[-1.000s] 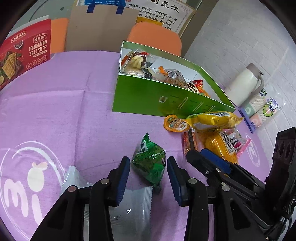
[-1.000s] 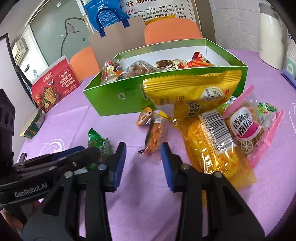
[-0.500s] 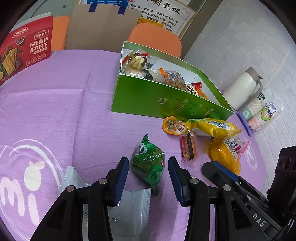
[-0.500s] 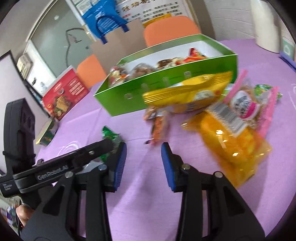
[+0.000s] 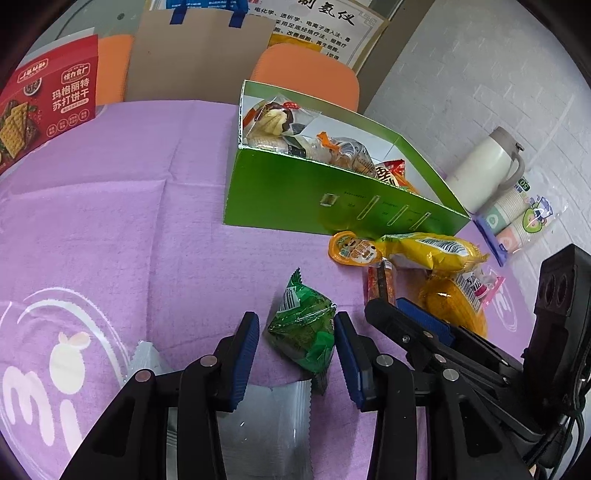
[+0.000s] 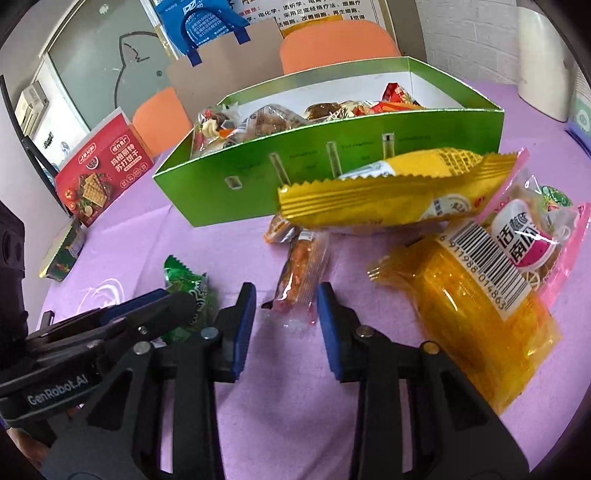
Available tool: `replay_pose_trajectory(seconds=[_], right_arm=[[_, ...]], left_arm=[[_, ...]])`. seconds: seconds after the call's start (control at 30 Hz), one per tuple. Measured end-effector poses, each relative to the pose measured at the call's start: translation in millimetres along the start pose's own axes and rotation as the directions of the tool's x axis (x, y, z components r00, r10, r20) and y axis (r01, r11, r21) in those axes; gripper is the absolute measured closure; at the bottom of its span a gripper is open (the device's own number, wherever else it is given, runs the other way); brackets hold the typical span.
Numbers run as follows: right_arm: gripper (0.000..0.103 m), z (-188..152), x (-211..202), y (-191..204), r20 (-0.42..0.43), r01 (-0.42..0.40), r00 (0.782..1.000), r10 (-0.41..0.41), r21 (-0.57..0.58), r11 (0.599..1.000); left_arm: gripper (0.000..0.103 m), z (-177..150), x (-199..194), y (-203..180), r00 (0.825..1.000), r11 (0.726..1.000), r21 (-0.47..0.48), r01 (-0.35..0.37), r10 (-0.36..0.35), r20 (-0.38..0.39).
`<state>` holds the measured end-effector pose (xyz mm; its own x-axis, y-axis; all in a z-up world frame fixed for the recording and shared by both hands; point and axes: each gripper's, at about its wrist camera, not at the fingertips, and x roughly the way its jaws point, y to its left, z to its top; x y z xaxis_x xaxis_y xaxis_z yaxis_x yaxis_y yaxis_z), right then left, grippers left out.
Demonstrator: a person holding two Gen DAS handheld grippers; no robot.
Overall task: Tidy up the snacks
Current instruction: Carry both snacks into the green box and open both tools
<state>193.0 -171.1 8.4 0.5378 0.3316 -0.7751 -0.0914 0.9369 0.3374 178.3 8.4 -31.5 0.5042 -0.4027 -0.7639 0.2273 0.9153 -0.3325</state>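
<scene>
Your left gripper (image 5: 297, 332) straddles the green snack packet (image 5: 303, 328) lying on the purple tabletop (image 5: 110, 221); its fingers are closing, the right pad touching the wrapper, the left just clear. Your right gripper (image 6: 284, 314) is closing around the tail of the orange snack stick (image 6: 304, 271), pads not yet touching. The green box (image 6: 332, 162) of snacks stands behind, with the yellow bag (image 6: 388, 195) in front of it.

Office: wall notice (image 5: 325, 22), chairs (image 6: 340, 44)
</scene>
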Motion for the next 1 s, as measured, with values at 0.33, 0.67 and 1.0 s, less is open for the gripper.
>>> replay_pose_trajectory(seconds=[0.33, 0.67, 1.0], right_arm=[[0.085, -20.0, -27.8, -4.0, 0.006, -0.092, 0.996, 0.092, -0.009, 0.996], [0.085, -5.6, -90.8, 7.3, 0.156, -0.175, 0.971, 0.182, -0.059, 0.983], [0.085, 67.3, -105.0, -35.0, 0.266, -0.093, 0.960, 0.089, 0.004, 0.996]], left_arm=[[0.070, -5.2, -18.8, 0.8, 0.999, 1.000, -0.022, 0.001, 0.000, 0.036], [0.070, 14.4, -78.9, -21.6, 0.986, 0.999, 0.030, 0.024, -0.029, 0.166], [0.070, 80.9, -78.4, -64.0, 0.976, 0.992, 0.104, 0.075, -0.095, 0.197]])
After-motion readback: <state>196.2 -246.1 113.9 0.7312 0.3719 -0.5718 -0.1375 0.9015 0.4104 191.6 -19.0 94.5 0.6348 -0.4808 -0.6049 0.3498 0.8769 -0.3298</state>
